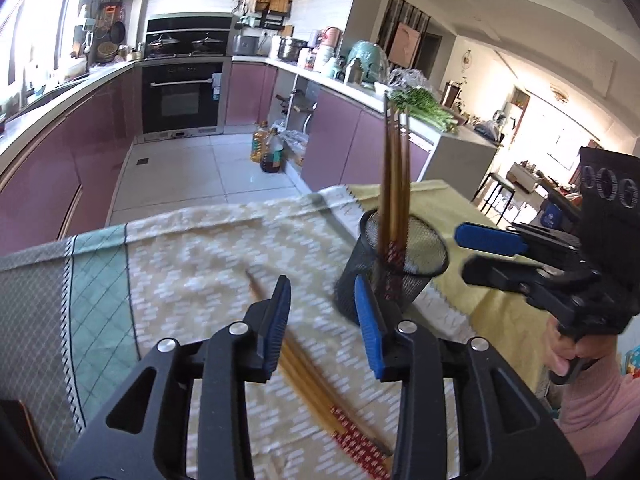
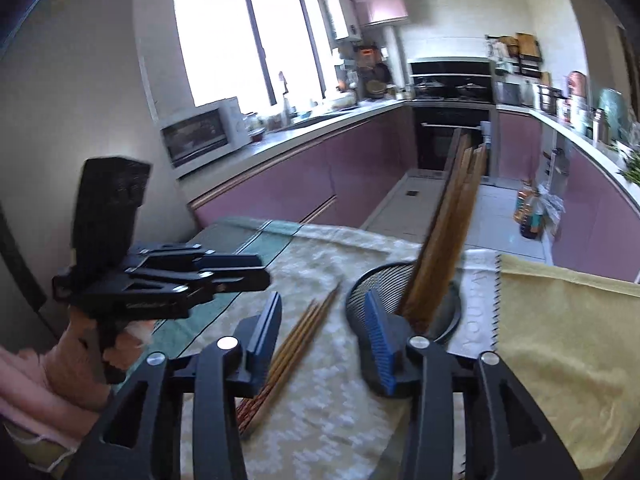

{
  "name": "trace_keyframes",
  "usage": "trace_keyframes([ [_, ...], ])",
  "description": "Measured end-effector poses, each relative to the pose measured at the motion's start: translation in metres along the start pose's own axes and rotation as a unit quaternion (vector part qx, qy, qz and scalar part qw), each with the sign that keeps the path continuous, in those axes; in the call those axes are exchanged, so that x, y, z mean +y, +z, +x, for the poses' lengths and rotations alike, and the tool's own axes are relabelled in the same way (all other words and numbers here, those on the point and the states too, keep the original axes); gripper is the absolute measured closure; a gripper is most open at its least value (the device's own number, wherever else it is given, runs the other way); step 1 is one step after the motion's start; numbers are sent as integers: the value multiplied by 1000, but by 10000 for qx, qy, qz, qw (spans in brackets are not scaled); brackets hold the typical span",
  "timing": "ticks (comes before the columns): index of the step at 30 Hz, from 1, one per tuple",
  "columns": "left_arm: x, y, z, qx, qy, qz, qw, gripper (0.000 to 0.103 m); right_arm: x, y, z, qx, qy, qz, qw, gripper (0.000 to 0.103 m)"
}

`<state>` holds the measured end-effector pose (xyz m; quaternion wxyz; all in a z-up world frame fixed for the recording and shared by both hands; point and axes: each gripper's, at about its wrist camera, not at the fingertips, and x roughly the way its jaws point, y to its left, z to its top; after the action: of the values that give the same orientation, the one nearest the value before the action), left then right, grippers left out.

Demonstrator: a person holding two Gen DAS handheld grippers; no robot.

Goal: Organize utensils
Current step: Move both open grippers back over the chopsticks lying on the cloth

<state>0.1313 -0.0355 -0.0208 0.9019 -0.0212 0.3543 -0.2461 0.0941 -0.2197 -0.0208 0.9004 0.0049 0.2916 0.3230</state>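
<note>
Hovering above the tabletop [image 1: 500, 312], left gripper [image 1: 324, 320] has its blue-padded fingers [image 1: 276, 328] spread wide apart, nothing between them. Loose chopsticks [image 1: 316, 376] lie flat on the patterned cloth [image 1: 192, 264] under and between those fingers, red-patterned ends nearest the camera, tips pointing away.

Black mesh cup [image 1: 416, 280] stands upright just right of the loose chopsticks, partly on the patterned cloth, partly on the yellow cloth [image 1: 492, 308]. Several chopsticks in the cup [image 1: 394, 184] stand near-vertical, red ends down inside, leaning on the rim.

Right gripper [image 2: 324, 340] also hangs over the tabletop, fingers [image 2: 380, 344] wide apart, empty. From the right wrist view, the right finger overlaps the near rim of the mesh cup; contact cannot be confirmed. Loose chopsticks show between the two fingers, lying on the cloth.

Right gripper appears in the left wrist view at the right edge, beside the cup; left gripper appears in the right wrist view at the left. Motion blur in both views.
</note>
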Motion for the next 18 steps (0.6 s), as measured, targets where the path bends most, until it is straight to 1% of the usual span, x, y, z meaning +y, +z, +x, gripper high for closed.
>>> trace_keyframes([
  [3, 8, -20, 5, 225, 177, -34, 9996, 68, 16, -15, 19, 365, 104, -135, 9992, 60],
  [6, 16, -39, 13, 431, 287, -115, 9986, 68, 22, -32, 46, 789, 207, -32, 9967, 60],
  [8, 19, -51, 20, 592, 372, -189, 9974, 68, 23, -41, 62, 1009, 218, 82, 9946, 63],
  [10, 23, -62, 25, 718, 382, -268, 9963, 68, 23, -48, 75, 1194, 202, 166, 9925, 68],
  [14, 27, -77, 28, 841, 359, -364, 9951, 68, 25, -56, 90, 1409, 188, 225, 9896, 71],
  [16, 27, -80, 28, 868, 367, -371, 9949, 67, 27, -58, 94, 1473, 204, 254, 9886, 74],
  [18, 27, -83, 30, 899, 344, -381, 9946, 67, 29, -60, 98, 1531, 132, 250, 9878, 75],
])
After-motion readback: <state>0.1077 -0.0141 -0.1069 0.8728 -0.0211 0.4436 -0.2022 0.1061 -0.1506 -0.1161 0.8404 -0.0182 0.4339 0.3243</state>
